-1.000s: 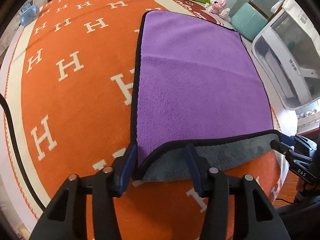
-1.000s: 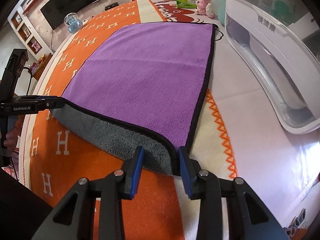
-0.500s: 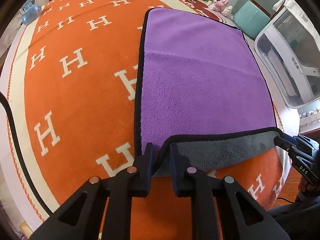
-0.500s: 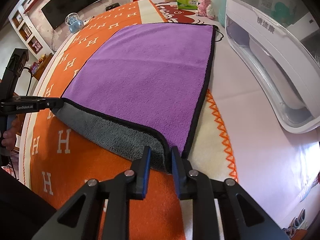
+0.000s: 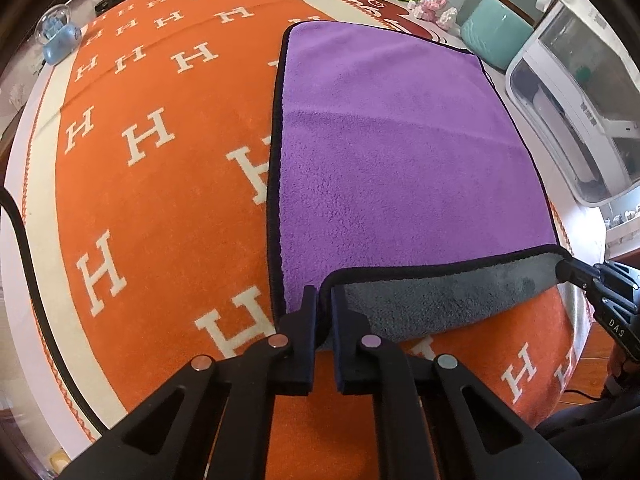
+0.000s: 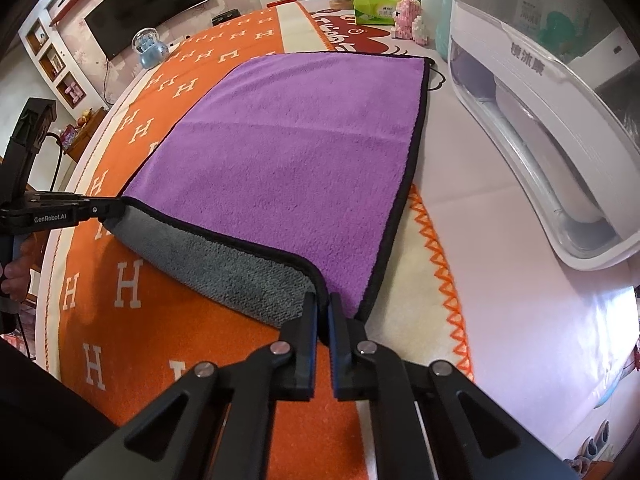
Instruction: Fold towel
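A purple towel (image 5: 400, 152) with a black hem and grey underside lies flat on an orange blanket with white H letters (image 5: 168, 208). Its near edge is lifted, showing the grey side (image 5: 440, 300). My left gripper (image 5: 325, 300) is shut on the towel's near left corner. My right gripper (image 6: 323, 308) is shut on the near right corner. The towel also shows in the right wrist view (image 6: 296, 152). Each gripper shows in the other's view: the right (image 5: 576, 274), the left (image 6: 108, 210).
A white plastic appliance (image 6: 540, 120) stands right of the towel. At the far edge sit a green tissue pack (image 6: 376, 6), a pink toy (image 6: 410, 16), a teal container (image 5: 496, 36) and a blue globe (image 5: 58, 36). A black cable (image 5: 24, 248) runs down the left.
Both grippers went from open around the towel's near corners to shut on them. The near edge is now lifted slightly higher.
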A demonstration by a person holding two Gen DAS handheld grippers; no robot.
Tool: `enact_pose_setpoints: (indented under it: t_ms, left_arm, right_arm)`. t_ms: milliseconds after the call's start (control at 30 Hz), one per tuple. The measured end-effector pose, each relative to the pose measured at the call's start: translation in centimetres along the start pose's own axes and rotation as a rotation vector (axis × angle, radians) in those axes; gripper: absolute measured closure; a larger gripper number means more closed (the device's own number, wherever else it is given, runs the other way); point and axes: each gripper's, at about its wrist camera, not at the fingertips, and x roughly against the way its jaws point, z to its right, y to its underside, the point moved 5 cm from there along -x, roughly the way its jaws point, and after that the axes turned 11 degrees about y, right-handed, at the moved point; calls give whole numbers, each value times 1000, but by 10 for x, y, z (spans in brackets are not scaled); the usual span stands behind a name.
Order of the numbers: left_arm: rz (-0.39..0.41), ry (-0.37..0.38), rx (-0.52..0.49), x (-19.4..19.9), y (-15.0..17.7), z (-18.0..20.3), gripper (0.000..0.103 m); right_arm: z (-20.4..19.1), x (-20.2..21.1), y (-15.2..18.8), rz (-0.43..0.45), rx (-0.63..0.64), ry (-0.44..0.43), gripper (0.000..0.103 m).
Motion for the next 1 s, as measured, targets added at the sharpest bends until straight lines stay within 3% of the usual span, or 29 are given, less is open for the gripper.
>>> enact_pose_setpoints:
  t_ms: [300,600,1000]
  left_arm:
    - [44,3,10,15,-1,6,99]
    - [97,7,19,42,-8,13,99]
    - [271,-6,-16,98,-71,21,99]
  right_arm:
    - [1,9,-6,30,4,-10,99]
    - [2,35,-32,110,22,-10,99]
    - [20,62,-89,266,3,44,99]
